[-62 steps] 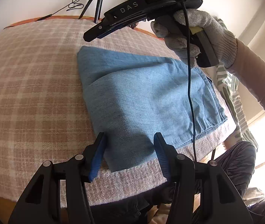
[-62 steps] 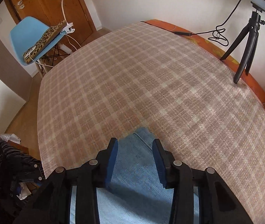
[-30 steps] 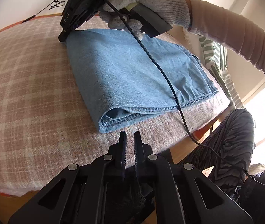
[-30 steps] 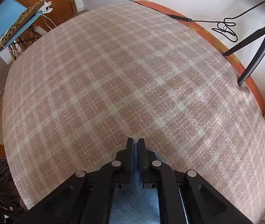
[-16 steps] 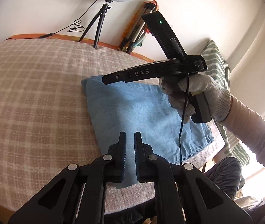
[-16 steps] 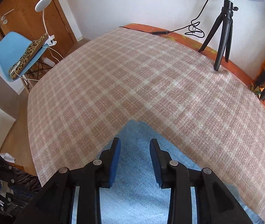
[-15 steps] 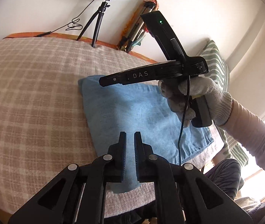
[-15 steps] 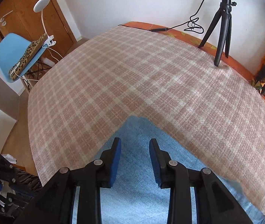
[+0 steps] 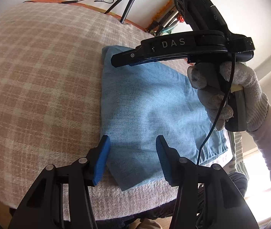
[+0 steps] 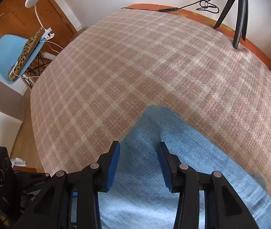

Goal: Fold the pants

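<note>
- We find the pants (image 9: 150, 103) lying flat as a compact blue rectangle on the plaid-covered desk (image 9: 40, 66), near its 5 o'clock edge in the left wrist view. We judge the folding largely done.
- Our left tool (image 9: 132, 157) hangs above the near corner of the pants, fingers spread wide and pinching nothing. The blue pads (image 9: 102, 158) sit either side of the folded edge, which runs toward 12 o'clock from them.
- Our right tool (image 10: 139, 165) is likewise spread and empty, poised over the far corner of the pants (image 10: 154, 152), which points to 12 o'clock in its own view.
- Whether either tool touches the cloth we cannot tell.
- We judge both tools are held at opposite corners so that each can settle or square a corner without disturbing the layers.
- A tripod (image 10: 238, 15) stands at the 1 o'clock rim of the desk, well apart from the pants.
- A blue chair (image 10: 11, 55) stands off the desk at 9 o'clock.
</note>
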Demonstrator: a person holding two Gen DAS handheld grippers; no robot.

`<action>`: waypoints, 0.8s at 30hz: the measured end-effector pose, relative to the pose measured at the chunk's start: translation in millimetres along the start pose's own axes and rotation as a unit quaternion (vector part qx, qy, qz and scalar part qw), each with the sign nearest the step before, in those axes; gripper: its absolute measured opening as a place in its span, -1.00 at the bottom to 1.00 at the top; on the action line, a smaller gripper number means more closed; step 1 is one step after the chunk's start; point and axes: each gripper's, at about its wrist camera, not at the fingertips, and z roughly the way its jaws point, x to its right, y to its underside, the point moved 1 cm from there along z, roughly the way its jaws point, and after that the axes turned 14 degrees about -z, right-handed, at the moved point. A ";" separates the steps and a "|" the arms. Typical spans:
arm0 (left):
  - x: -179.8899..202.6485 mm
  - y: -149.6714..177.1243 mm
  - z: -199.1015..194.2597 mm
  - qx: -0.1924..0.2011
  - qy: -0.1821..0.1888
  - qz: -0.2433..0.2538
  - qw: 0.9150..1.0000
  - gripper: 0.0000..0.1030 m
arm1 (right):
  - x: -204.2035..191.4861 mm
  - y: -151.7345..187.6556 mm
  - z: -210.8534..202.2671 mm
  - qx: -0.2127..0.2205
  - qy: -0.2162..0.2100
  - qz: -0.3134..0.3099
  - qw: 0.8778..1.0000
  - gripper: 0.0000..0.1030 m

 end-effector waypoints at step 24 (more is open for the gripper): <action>25.0 26.1 7.8 0.010 0.021 0.026 0.999 -0.09 | -24.3 -43.3 38.4 -0.140 0.067 0.021 0.988 0.03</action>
